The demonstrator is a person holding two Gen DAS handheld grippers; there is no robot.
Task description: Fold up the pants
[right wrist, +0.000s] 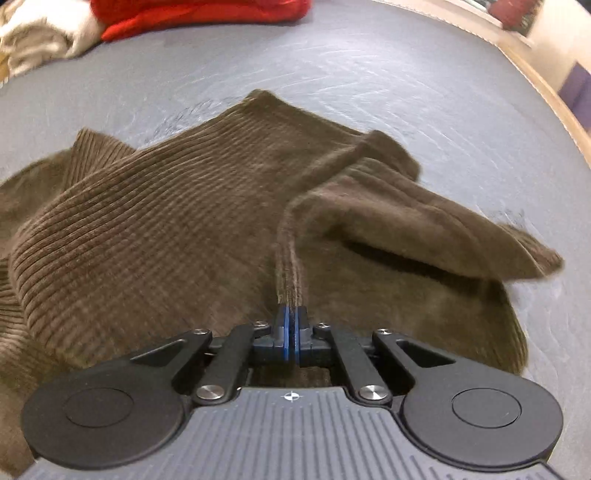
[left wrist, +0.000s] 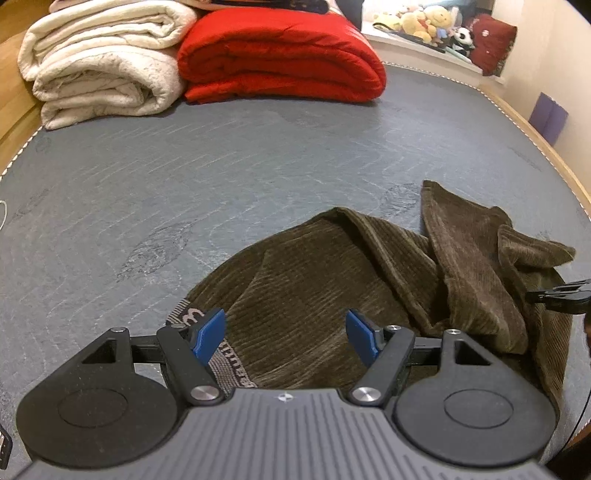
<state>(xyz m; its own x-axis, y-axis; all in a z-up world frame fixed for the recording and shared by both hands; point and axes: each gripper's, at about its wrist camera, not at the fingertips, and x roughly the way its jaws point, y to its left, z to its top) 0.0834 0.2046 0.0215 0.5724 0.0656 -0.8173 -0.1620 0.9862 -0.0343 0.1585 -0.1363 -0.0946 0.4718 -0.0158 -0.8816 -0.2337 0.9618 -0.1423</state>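
Brown corduroy pants (left wrist: 332,273) lie crumpled on the grey bed surface (left wrist: 184,177). My left gripper (left wrist: 284,328) hovers open over the waist end, its blue pads (left wrist: 208,334) spread apart with nothing pressed between them. A grey lettered waistband (left wrist: 229,354) shows just beneath the left pad. In the right wrist view the pants (right wrist: 166,221) fill the middle, and my right gripper (right wrist: 291,314) is shut on a raised ridge of the cloth, pinched between its blue pads. A black part of the right gripper (left wrist: 561,293) shows at the right edge of the left wrist view.
A folded white blanket (left wrist: 99,70) and a folded red blanket (left wrist: 280,55) sit at the far end of the bed. Stuffed toys (left wrist: 424,18) line a shelf behind. The bed's stitched wooden edge (left wrist: 546,147) curves along the right, with a purple object (left wrist: 548,116) beyond it.
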